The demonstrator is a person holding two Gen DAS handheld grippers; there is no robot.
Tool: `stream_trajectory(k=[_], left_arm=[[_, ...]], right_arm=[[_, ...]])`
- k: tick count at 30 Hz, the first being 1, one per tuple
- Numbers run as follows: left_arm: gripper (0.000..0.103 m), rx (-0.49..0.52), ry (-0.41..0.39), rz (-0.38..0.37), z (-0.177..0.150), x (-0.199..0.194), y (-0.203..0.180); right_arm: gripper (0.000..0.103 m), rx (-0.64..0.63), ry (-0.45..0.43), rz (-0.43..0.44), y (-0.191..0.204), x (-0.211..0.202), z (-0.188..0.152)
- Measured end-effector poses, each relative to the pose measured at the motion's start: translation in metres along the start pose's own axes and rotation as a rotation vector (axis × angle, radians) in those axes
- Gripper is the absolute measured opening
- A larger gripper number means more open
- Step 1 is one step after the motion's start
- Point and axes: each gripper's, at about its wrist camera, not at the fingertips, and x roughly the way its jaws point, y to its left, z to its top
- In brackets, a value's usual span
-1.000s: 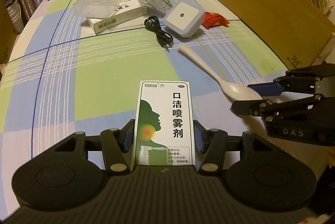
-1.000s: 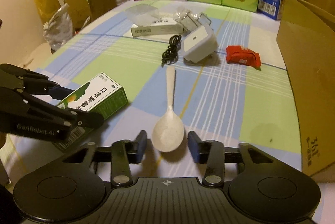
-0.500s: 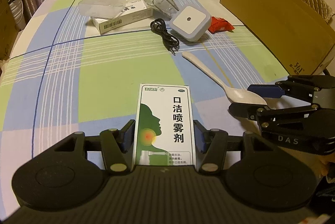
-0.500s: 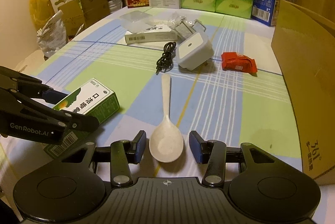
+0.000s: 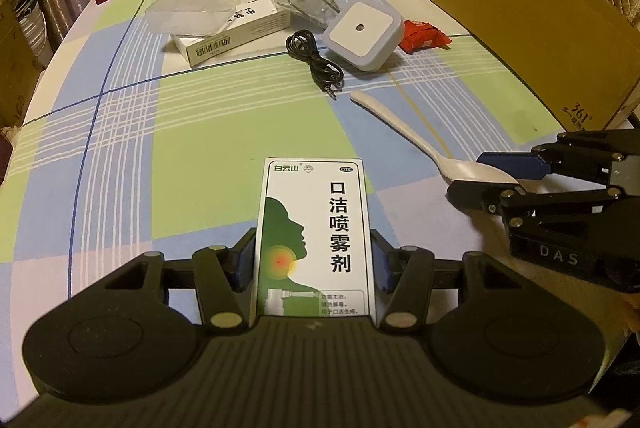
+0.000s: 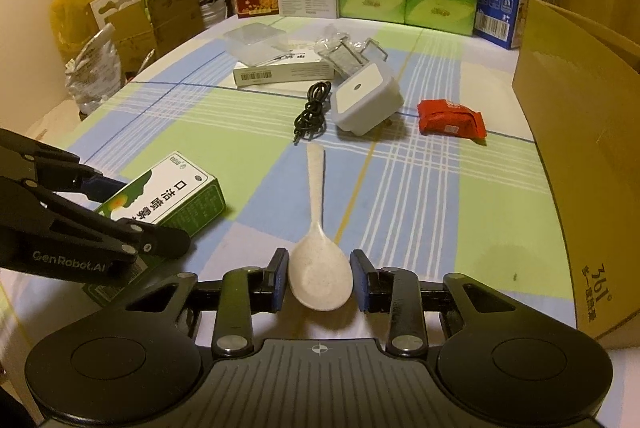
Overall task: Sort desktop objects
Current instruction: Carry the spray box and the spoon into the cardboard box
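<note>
The right gripper (image 6: 319,282) is clamping the spoon (image 6: 318,260) by its bowl, handle pointing straight ahead, while the left gripper (image 5: 313,258) is gripping the spray box (image 5: 314,232) lengthwise alongside.

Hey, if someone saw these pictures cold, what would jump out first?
The green-and-white spray box gripped in the left claw at the near table edge. Beside it, the right claw is shut on the pale spoon. A big cardboard box stands on the right.
</note>
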Motion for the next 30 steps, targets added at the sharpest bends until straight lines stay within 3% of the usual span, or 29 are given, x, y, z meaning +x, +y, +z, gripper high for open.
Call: stream_trajectory(k=[13, 20, 25, 30], left_arm=[[0.051, -0.038, -0.042, 0.003, 0.008, -0.009, 0.004], [0.051, -0.045, -0.088, -0.011, 0.022, -0.024, -0.005], [0.051, -0.004, -0.131, 0.009, 0.039, -0.044, -0.028], [0.051, 0.008, -0.191, -0.025, 0.066, -0.07, -0.059]], right_arm=[[0.03, -0.112, -0.127, -0.053, 0.012, -0.019, 0.007], [0.03, -0.083, -0.182, -0.066, 0.006, -0.039, 0.028], [0.03, -0.04, -0.238, -0.111, -0.016, -0.074, 0.05], [0.03, 0.015, -0.291, -0.177, -0.063, -0.124, 0.073]])
